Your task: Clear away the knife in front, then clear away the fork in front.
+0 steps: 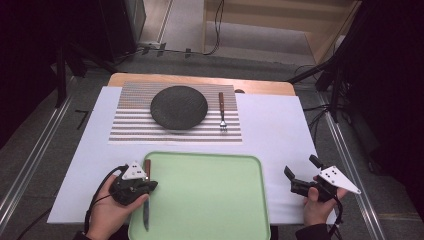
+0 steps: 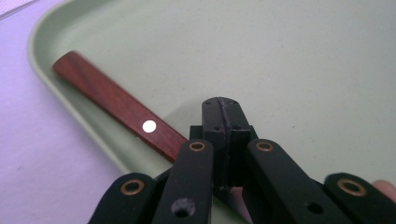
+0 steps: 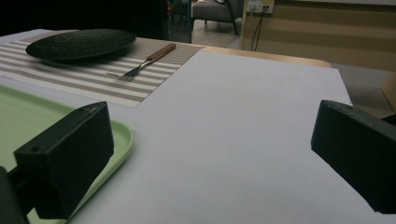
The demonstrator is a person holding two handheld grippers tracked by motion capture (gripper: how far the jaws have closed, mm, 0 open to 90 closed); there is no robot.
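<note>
**Knife on tray, left jaws shut beside it**

A wood-handled knife [image 1: 146, 192] is seen lying along the left edge of the green tray [image 1: 210, 200]. The left gripper [image 2: 223, 114] is found with jaws pressed together, empty, just beside the handle. The right gripper [image 1: 301, 173] is held with jaws wide apart, empty, above the white mat [image 1: 280, 135]. No legible writing is observed.
</note>
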